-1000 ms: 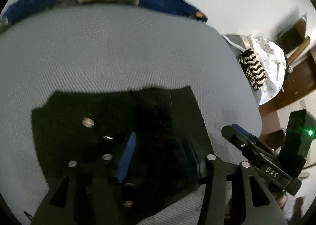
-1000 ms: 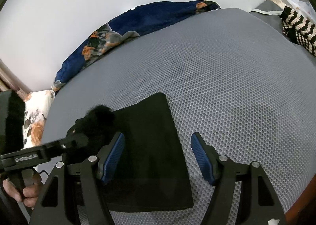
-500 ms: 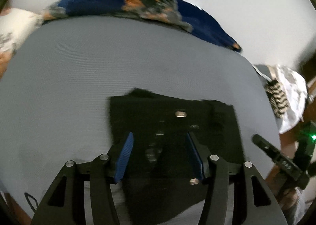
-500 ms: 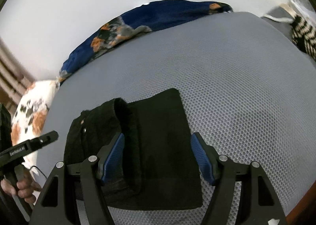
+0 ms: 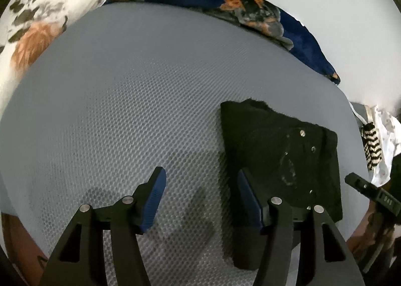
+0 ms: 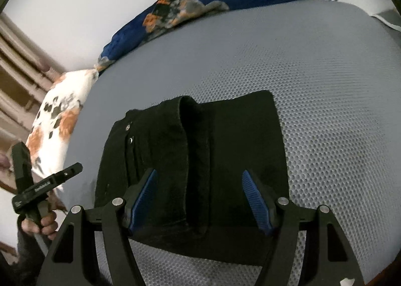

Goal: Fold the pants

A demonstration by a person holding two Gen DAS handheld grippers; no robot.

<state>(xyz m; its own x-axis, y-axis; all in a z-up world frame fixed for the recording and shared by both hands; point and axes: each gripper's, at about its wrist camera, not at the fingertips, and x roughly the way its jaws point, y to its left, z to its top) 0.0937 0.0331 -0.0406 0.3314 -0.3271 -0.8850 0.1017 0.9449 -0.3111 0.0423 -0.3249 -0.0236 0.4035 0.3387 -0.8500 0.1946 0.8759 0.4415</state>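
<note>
Left gripper (image 5: 200, 197) over bare grey mesh, jaws opening, nothing between the blue pads (image 5: 153, 200); right-hand pad just at the pants' left edge. Right gripper (image 6: 200, 198) spread wide above the pants, pads clear of the cloth, not pinching.

Bed (image 5: 120, 100): grey honeycomb-mesh cover, fills most of both views, white wall behind.

Blue blanket (image 5: 250, 7) with orange and grey print, bunched along far edge of bed against wall. Same blanket (image 6: 205, 0) in right wrist view.

White pillow (image 5: 35, 27) with orange and dark blotches, at far left corner of bed, touching blanket end.

Pants (image 6: 195, 160): black, folded into compact rectangle, lying flat on mesh near the front edge of bed. One thick fold ridge down the middle, waistband side left with metal snaps (image 6: 128, 126) showing. In left wrist view pants (image 5: 275, 150) sit right of gripper, rivets visible.

Black-and-white zigzag cloth (image 5: 372, 145) on pale pile off right side of bed.

Hand (image 6: 42, 223) at lower left of right wrist view, wrapped round handle of left gripper.
</note>
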